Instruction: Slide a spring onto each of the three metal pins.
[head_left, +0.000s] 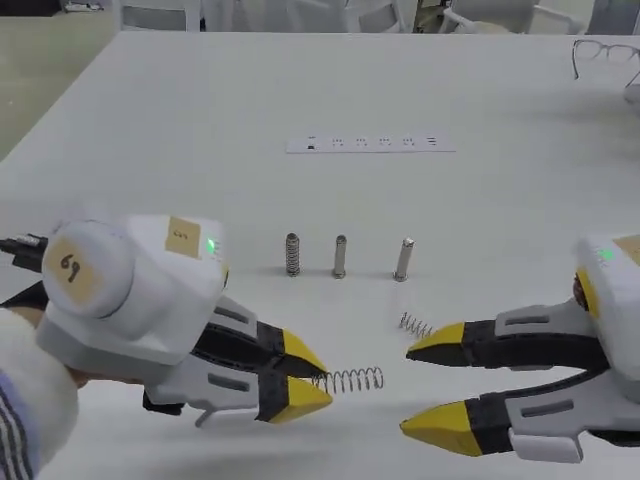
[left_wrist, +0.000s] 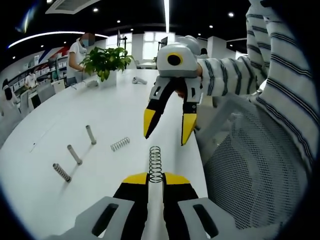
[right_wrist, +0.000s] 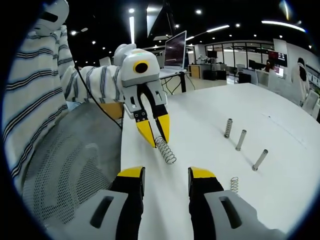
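Got a spring (head_left: 350, 380) pinched by one end in the left gripper (head_left: 318, 381), low over the bench (head_left: 480, 90) near its front edge, free end pointing at the right gripper (head_left: 407, 390). Seeing that one's jaws spread wide, holding nothing. Counting three pins (head_left: 340, 256) upright in a row mid-bench: left-hand pin (head_left: 292, 255) already wearing a spring, other two bare. Also spotting a loose spring (head_left: 414, 325) lying flat between the right-hand pin (head_left: 404, 259) and the right gripper.
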